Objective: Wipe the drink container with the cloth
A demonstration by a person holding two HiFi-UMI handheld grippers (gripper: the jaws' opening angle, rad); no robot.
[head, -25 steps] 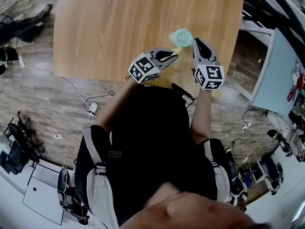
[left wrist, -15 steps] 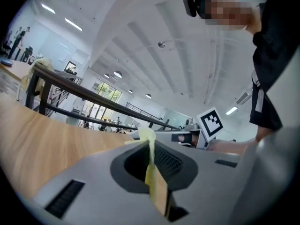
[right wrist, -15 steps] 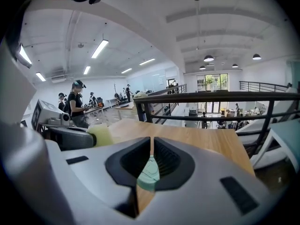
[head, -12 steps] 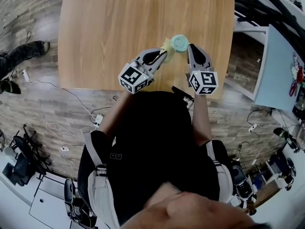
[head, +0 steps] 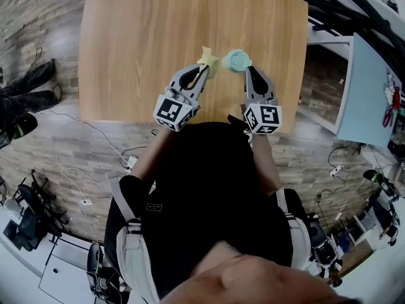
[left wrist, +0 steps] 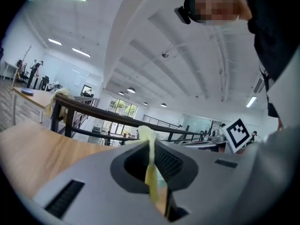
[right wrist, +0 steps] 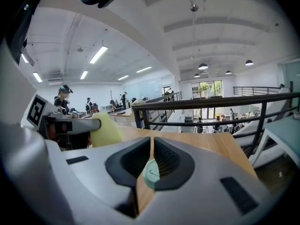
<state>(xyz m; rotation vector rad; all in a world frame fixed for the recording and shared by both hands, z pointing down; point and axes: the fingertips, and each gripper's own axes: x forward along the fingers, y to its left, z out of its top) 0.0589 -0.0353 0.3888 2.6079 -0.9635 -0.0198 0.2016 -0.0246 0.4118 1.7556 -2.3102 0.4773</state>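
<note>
Since half a second earlier, your left gripper (head: pixel 204 69) had drawn the cloth (head: pixel 207 58) off the drink container (head: pixel 237 60). In the head view the two sat near but apart over the table (head: pixel 139 37). The container lay to the cloth's right at your right gripper (head: pixel 245 70), round top up, so probably upright; a fresh wipe meant carrying the cloth rightward. In the left gripper view, the jaws were pressed on the yellow cloth (left wrist: pixel 151 172). In the right gripper view, the jaws pinched the mint container (right wrist: pixel 151 173), with the cloth (right wrist: pixel 106 130) off to its left. No brand or writing could be read.
</note>
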